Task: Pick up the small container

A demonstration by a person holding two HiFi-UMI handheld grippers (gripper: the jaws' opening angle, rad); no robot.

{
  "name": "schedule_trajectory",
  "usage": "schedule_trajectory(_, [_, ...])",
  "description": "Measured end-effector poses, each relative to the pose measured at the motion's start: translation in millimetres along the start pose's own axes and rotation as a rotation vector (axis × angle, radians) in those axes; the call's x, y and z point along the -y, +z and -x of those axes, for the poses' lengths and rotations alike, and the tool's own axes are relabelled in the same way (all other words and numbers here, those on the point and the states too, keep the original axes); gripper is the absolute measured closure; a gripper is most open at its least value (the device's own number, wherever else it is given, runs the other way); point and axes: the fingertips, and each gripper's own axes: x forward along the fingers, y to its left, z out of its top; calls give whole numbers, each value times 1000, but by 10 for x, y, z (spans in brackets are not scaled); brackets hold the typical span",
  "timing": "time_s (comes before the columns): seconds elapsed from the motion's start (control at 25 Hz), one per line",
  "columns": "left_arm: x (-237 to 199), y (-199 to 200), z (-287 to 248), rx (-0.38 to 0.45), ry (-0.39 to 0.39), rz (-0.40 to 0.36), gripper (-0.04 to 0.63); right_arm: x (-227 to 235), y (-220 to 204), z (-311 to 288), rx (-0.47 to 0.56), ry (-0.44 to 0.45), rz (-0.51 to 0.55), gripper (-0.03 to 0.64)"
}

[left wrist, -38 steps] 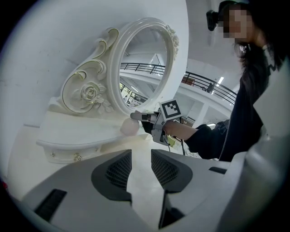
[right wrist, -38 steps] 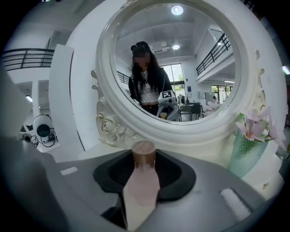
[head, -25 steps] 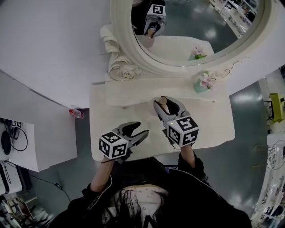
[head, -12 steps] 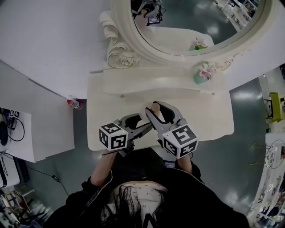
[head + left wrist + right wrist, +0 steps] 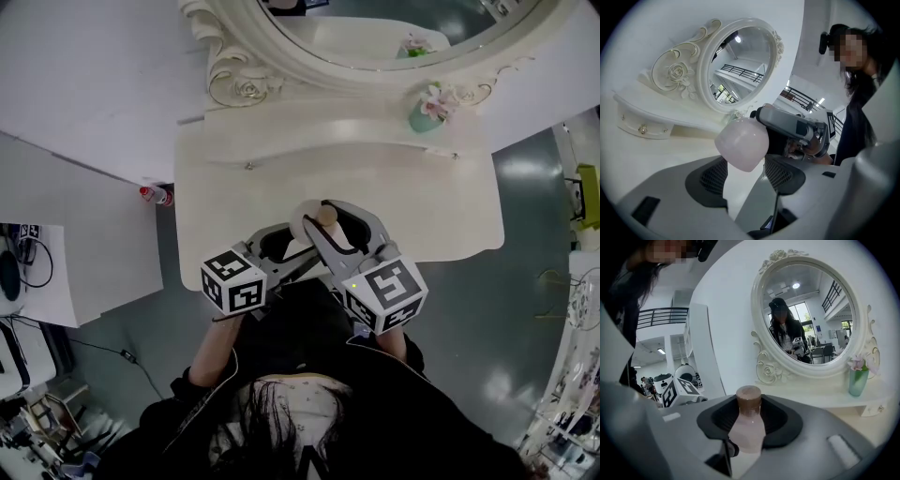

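Here, right hand-held gripper [image 5: 330, 216] clamps small container [image 5: 747, 427], left hand-held gripper [image 5: 745, 177] spread at its base, vase [image 5: 425, 112] beyond.

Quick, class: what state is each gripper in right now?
Left gripper: open, jaws just opened; small pink bottle between them, ungripped.
Right gripper: shut on the small pink bottle.

The table [image 5: 441, 220] is bare toward its left and right edges. A raised shelf [image 5: 337, 141], the mirror [image 5: 309, 67] and a vase [image 5: 427, 112] near the right back corner close off the back edge. At mid front edge the left gripper [image 5: 292, 251] and right gripper [image 5: 330, 212] crowd one bottle [image 5: 747, 425]
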Motion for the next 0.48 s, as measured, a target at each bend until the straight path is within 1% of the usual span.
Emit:
schedule_trajectory(0.12, [31,-48,24,-9,4,0,357,-42,-36,33,-3,0,-3,468])
schedule_trajectory(0.28, [54,-115,71,-9,11,13,357,-133,-76,45,-18,7,22,468])
schedule_trajectory(0.48, [29,-148,285,-1,32,8,357,-348,-86,-34,-24,29,39,468])
